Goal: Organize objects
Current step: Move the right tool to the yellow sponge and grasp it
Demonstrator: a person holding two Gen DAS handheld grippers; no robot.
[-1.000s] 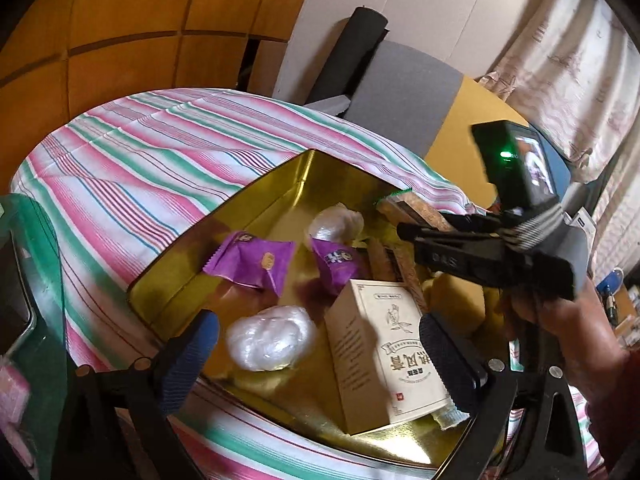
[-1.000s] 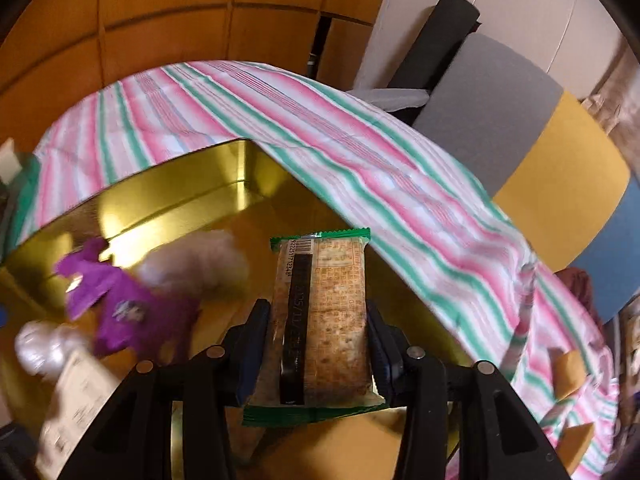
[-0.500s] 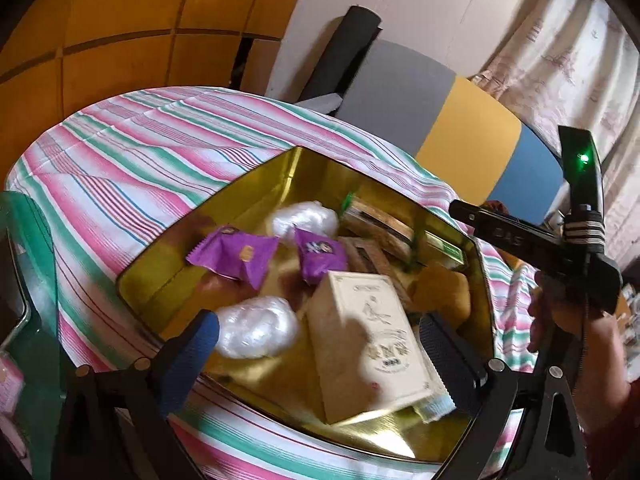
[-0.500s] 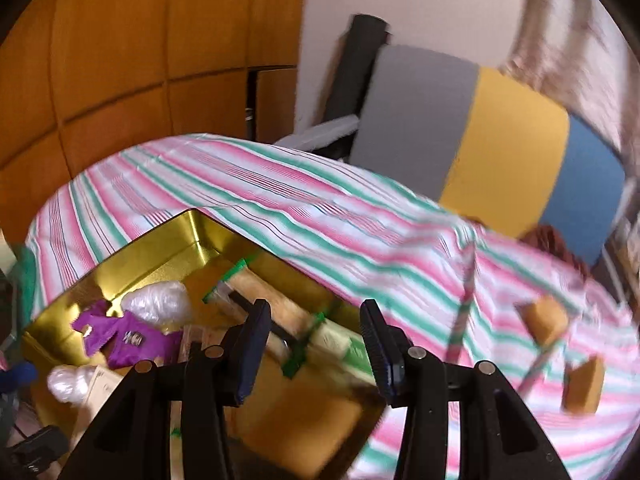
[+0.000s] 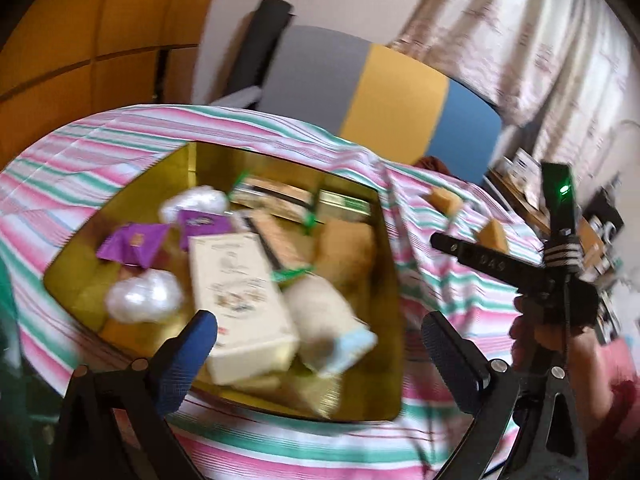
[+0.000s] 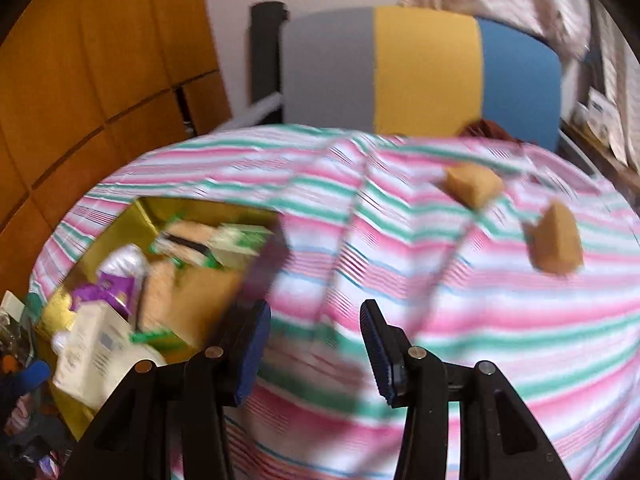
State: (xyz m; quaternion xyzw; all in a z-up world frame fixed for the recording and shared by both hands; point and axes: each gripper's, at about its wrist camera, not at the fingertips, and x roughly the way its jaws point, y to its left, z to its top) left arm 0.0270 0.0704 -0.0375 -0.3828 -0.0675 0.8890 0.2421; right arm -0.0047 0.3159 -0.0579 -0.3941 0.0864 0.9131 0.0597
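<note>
Striped pink-and-green tablecloth (image 6: 400, 240) carries the gold rectangular tin (image 5: 376, 360), already filled with snacks, while two tan wrapped pieces (image 6: 474, 184) wait near its far right edge. Both my right gripper (image 6: 316, 344) and left gripper (image 5: 320, 344) stand apart and empty; I judge the fetch step is next, needing my right one over the nearer piece

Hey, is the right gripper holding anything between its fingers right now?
No: the right gripper has open jaws with only the striped tablecloth showing through the gap between them.

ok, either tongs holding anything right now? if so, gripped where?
Nothing is held. The right tongs stand open over the striped cloth, and the left tongs hang open above the gold tin, touching none of its contents.
</note>
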